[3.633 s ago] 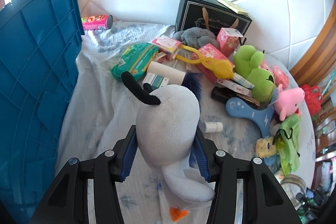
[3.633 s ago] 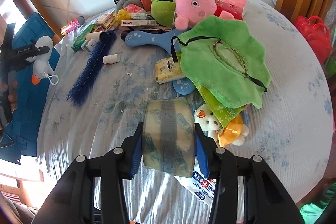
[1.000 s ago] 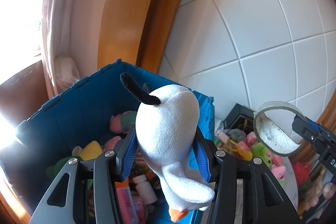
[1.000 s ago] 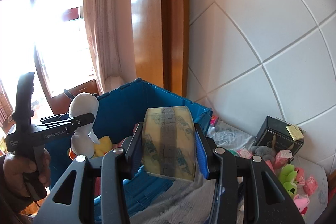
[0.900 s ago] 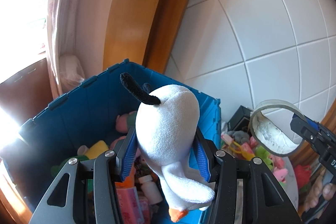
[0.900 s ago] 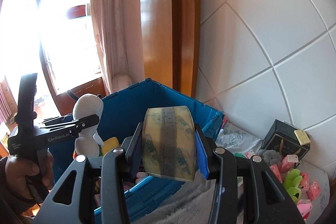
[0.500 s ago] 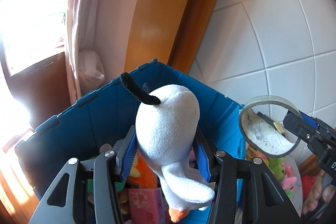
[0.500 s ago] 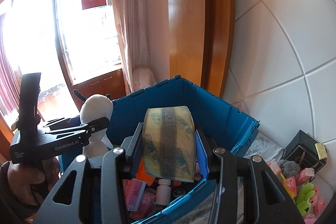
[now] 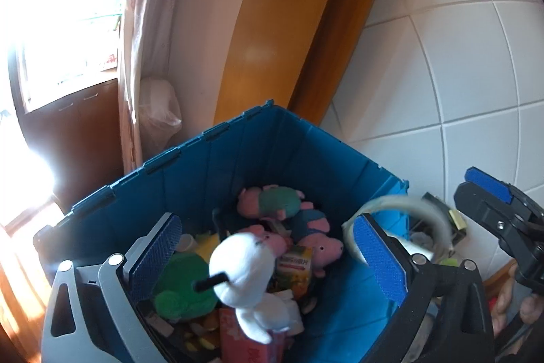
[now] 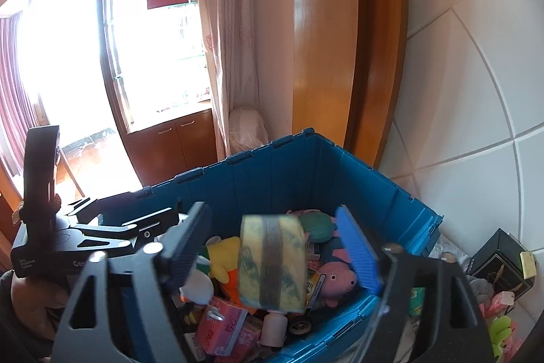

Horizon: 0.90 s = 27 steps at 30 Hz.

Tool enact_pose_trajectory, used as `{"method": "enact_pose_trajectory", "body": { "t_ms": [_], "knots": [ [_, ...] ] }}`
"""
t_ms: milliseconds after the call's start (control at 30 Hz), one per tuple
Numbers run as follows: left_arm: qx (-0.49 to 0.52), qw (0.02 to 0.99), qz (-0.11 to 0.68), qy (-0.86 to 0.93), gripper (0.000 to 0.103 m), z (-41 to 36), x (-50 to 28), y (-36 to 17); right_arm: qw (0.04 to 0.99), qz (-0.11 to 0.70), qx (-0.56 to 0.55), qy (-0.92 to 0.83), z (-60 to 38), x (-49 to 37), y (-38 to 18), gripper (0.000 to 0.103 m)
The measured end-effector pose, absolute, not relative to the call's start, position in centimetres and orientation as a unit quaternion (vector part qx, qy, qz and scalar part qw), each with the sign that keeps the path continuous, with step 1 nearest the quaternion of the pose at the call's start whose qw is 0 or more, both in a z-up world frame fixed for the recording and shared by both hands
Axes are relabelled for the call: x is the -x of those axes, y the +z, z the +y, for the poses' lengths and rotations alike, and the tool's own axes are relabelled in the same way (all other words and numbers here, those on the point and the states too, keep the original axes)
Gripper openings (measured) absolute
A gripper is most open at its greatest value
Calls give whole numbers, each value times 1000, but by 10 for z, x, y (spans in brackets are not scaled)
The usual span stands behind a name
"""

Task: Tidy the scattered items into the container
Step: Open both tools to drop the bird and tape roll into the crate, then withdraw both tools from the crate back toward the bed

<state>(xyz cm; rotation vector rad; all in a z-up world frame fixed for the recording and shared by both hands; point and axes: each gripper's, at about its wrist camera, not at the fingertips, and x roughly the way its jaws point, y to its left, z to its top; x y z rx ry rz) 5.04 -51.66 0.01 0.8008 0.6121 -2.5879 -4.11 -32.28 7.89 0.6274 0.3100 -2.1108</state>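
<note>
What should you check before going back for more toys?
1. Left gripper open: ok, fingers spread wide.
2. Right gripper open: ok.
3. White plush over the bin: ok, clear of both pads.
4. Tape roll let go: ok, blurred, gaps on both sides.
5. Tape roll landed inside: cannot tell, seems mid-drop.
6. Grippers apart from each other: ok in both views.

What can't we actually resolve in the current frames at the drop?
- Tape roll: motion-blurred in both views, so contact with the open right gripper is unclear.
- White goose plush: blurred between the left gripper fingers; landed or falling, unclear.
- Blue bin floor: covered by toys.
- Table items: cut off at the right wrist view's edge.
</note>
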Motion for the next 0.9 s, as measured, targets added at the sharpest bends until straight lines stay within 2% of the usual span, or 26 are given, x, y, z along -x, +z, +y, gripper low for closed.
{"method": "enact_pose_trajectory", "body": {
  "t_ms": [467, 900],
  "knots": [
    [-291, 180, 213, -915, 102, -509, -50, -6, 434, 114, -256, -856, -299, 37, 77, 96],
    [-299, 129, 179, -928, 102, -457, -35, 4, 393, 70, -255, -881, -226, 30, 67, 96]
  ]
}}
